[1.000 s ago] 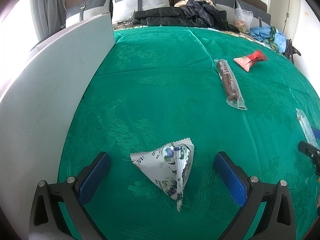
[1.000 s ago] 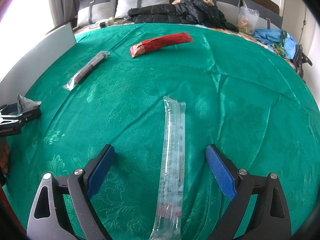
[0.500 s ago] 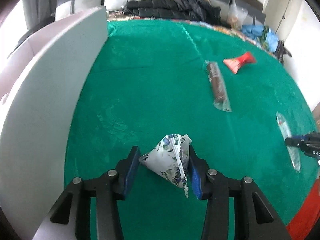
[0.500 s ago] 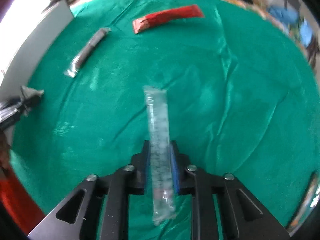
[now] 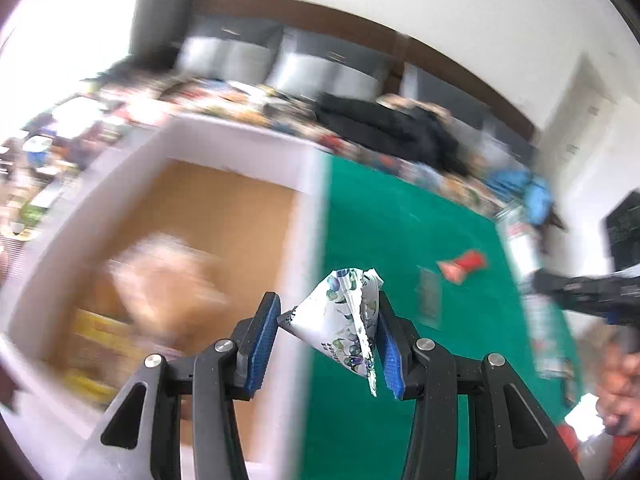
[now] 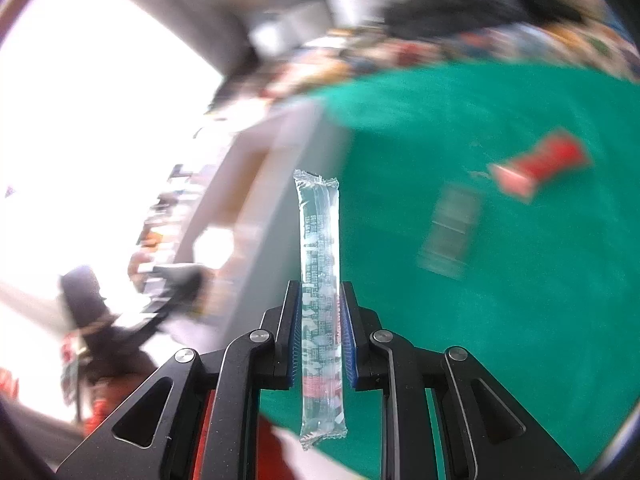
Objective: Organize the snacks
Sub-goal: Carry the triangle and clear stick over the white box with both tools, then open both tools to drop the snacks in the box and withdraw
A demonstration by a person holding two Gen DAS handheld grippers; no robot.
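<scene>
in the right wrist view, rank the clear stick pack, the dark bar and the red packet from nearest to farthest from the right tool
1. Clear stick pack: clamped in the right tool, standing up at centre.
2. Dark bar: blurred, lying on the green cloth to the right.
3. Red packet: farther right and beyond the bar, on the cloth.

Each gripper (image 5: 326, 338) (image 6: 320, 336): black frame w/ silver screws, 2 blue ribbed pads.

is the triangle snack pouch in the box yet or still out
Out. The triangle snack pouch is pinched in the left hand-held gripper, above the box's wall.
</scene>
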